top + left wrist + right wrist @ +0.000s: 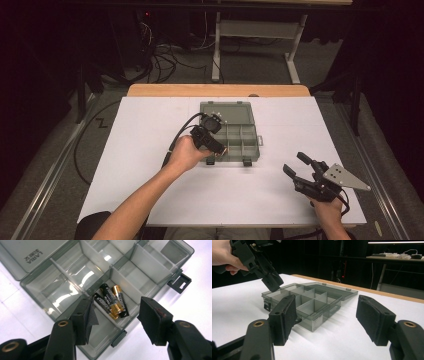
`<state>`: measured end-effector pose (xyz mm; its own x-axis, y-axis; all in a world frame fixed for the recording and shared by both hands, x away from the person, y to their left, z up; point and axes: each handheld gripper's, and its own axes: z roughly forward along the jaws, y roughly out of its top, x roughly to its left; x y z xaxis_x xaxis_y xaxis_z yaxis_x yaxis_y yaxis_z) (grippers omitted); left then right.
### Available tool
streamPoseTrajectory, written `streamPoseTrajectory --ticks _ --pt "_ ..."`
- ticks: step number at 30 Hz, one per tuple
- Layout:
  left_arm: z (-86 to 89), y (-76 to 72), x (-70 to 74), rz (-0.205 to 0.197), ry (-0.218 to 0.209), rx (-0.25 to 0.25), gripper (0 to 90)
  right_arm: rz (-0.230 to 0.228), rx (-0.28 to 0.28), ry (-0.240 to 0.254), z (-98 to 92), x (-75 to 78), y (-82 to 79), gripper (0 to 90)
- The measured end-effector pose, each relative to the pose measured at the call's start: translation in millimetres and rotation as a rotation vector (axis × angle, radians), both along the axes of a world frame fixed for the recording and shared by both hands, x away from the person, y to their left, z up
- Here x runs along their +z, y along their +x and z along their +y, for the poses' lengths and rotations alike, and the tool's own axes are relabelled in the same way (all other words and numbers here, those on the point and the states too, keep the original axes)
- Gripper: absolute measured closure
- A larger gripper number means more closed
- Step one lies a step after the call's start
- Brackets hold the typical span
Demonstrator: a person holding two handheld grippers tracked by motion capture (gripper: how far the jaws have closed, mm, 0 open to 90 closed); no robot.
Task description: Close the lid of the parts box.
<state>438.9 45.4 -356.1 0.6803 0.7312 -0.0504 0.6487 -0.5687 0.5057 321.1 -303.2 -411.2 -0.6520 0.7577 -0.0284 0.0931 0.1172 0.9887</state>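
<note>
In the left gripper view the left gripper (113, 315) fills the bottom of the frame, its jaws standing wide apart with nothing pressed between them. Just beyond them, at mid-frame, three batteries (112, 301) lie side by side in a near-edge compartment of the grey organiser box (62, 290). Their long axes run from upper left to lower right, roughly across the gap of the jaws. The box's lid (22, 255) lies folded back flat in the upper left. In the high view the left gripper (220, 150) hangs over the box's (235, 137) lower left corner at the centre of the white bench (150, 130), far nearer the batteries than the right gripper (295, 165). That one rests at lower right, well apart, jaws open and empty.
</note>
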Motion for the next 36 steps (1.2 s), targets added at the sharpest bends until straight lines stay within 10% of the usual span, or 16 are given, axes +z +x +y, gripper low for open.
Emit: streamPoseTrajectory --ticks 36 --pt "36.0 12.9 5.7 -0.038 -0.066 0.105 42.2 -0.035 0.000 -0.019 7.5 3.5 -8.9 34.2"
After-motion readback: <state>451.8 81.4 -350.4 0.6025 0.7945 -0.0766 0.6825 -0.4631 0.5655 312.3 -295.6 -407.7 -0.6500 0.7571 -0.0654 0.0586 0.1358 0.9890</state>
